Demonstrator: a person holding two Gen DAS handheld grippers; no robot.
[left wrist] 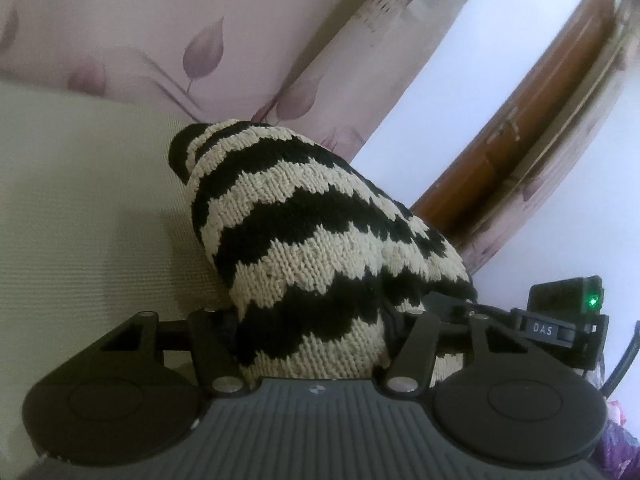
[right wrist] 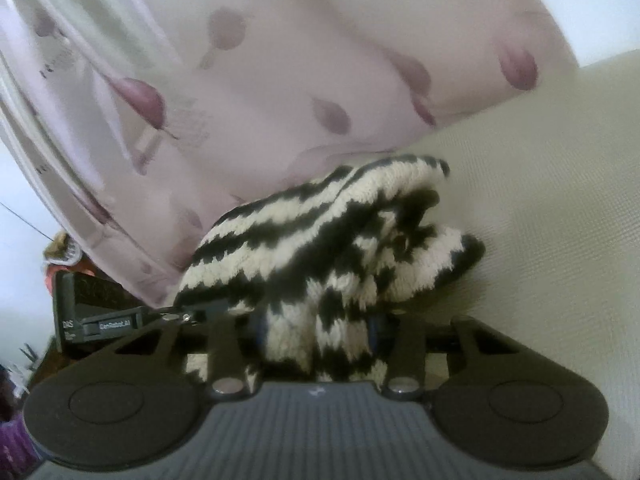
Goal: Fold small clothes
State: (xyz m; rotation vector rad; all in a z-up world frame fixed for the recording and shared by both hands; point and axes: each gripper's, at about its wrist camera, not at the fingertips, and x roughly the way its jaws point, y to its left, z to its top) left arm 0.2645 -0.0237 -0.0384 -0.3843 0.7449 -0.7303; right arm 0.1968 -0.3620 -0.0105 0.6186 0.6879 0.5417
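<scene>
Your left gripper [left wrist: 312, 320] is clamped on the striped knit garment [left wrist: 304, 232], bunched up over the cream mat [left wrist: 80, 208]. Your right gripper [right wrist: 316, 324] grips the same knit [right wrist: 320, 240], beside the floral curtain [right wrist: 240, 80].

Ahead of my left gripper [left wrist: 316, 344] the striped knit garment [left wrist: 312, 240] fills the way between the fingers. To its left the cream surface [left wrist: 80, 220] lies open. A flowered curtain [left wrist: 160, 28] closes off the far side. On my right gripper's [right wrist: 316, 332] side, open surface [right wrist: 560, 200] runs rightward; the blurred clutter at far left, I can't identify.
</scene>
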